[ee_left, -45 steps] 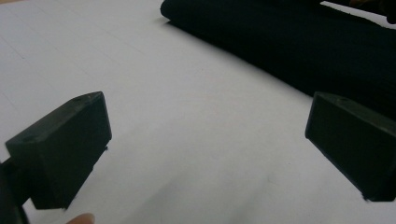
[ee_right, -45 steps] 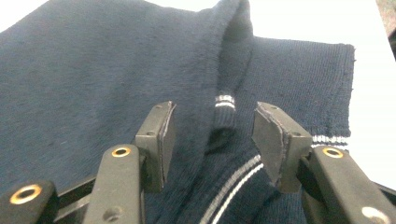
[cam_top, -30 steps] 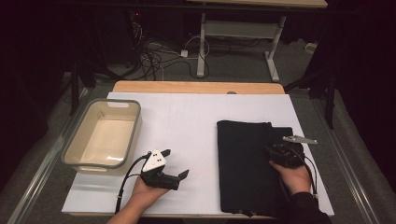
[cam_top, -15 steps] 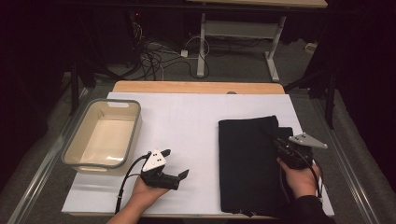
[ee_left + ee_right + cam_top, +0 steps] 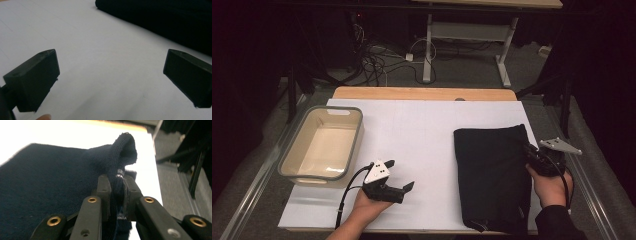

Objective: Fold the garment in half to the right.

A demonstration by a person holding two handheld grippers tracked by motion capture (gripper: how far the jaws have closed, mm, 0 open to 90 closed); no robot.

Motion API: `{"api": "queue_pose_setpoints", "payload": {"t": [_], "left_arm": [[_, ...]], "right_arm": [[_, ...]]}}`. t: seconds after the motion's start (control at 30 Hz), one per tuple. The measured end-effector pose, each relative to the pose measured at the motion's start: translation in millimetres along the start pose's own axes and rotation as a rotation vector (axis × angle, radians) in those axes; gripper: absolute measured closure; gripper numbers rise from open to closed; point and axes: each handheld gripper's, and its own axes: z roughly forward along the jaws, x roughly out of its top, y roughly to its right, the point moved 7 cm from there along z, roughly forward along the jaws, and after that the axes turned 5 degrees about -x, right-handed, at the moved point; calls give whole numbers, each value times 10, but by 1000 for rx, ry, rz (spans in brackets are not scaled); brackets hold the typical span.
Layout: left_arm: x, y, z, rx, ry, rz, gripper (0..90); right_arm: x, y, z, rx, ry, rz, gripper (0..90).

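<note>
A dark navy folded cloth (image 5: 492, 175) lies on the right half of the white table (image 5: 422, 130). My right gripper (image 5: 532, 154) is at its right edge, shut on a pinched fold of the cloth (image 5: 117, 177), which stands up between the jaws. My left gripper (image 5: 399, 175) rests low on the table near the front, left of the cloth, with its jaws wide open and nothing between them. In the left gripper view the cloth (image 5: 160, 17) lies ahead beyond the open fingertips (image 5: 35, 77).
A beige plastic tub (image 5: 323, 145) with a grey rim stands empty at the table's left. A wooden strip (image 5: 422, 93) runs along the far edge. Cables and table legs (image 5: 428, 50) lie on the floor beyond.
My right gripper has moved right to the cloth's right edge and the cloth has shifted slightly with it. The left gripper has stayed put.
</note>
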Motion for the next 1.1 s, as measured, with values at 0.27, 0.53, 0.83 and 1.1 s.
{"api": "queue_pose_setpoints", "payload": {"t": [0.27,0.53,0.83,1.1], "left_arm": [[-1,2,-2,-2,-1,5,0],[0,-1,-1,0,-2,4,0],[-1,0,0,5,-2,5,0],[-1,-9,1,12,-3,-4,0]], "right_arm": [[-329,95,308,8,-80,57,759],[-255,-23,-122,68,-22,23,512],[-677,-489,-892,180,37,-36,527],[-928,-966,-1244,281,57,-81,484]]}}
